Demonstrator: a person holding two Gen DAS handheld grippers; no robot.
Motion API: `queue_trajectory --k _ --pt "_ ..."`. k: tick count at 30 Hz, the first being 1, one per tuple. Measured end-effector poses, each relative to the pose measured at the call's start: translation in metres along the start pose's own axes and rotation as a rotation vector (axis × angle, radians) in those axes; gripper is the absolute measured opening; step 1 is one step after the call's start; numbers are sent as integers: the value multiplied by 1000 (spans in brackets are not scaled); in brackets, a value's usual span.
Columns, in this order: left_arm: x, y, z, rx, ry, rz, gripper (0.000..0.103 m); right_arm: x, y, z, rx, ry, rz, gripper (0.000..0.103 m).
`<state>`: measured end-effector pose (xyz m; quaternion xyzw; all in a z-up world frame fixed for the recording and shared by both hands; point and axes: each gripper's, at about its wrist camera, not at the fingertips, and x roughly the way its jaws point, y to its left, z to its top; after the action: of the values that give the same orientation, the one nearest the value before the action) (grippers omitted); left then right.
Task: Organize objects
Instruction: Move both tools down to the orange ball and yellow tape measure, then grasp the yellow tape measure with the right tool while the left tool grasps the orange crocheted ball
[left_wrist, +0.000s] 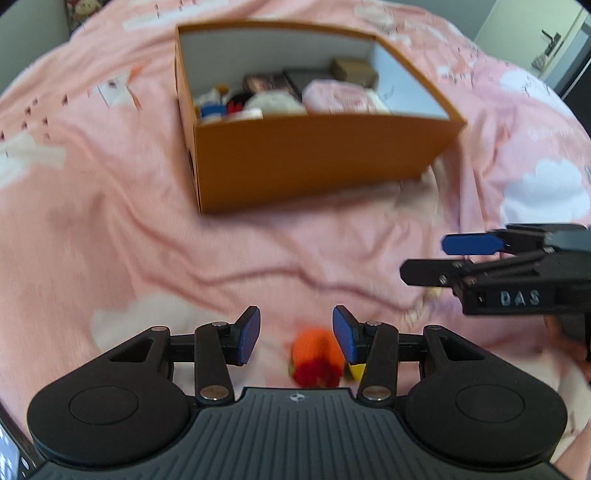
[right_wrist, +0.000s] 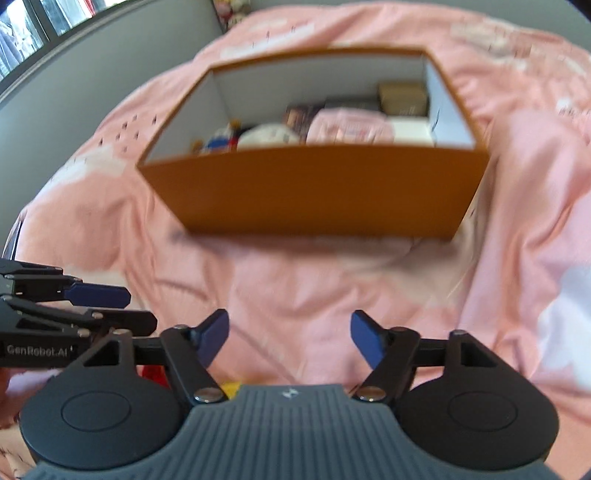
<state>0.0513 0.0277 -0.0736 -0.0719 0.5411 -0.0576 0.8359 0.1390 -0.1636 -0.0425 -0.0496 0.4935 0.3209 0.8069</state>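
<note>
We see both grippers, left gripper (left_wrist: 296, 334) and right gripper (right_wrist: 289, 338), fingers spread and empty (orange box (left_wrist: 314, 162) far), above the bed (left_wrist: 110, 240).

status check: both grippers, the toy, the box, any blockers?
Left gripper open, empty. Right gripper open, empty. Orange-red toy loose on pink bedspread below left fingers, outside the orange box. Nothing between toy and box.
</note>
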Motion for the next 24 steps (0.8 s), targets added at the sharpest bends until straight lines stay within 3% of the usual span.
queue_trajectory --k 2,5,9,12,24 --pt "2 2 -7 13 34 -15 53 6 0 -5 21 48 37 59" --pt "4 0 -14 63 88 -30 53 17 -3 -13 74 131 99 52" --pt "4 -5 -19 108 103 -38 53 30 -2 -26 117 234 174 52" --pt "5 -6 -19 117 107 -33 53 42 3 -32 117 283 178 53" --pt "6 -9 -17 142 115 -26 53 76 20 -37 61 361 162 58"
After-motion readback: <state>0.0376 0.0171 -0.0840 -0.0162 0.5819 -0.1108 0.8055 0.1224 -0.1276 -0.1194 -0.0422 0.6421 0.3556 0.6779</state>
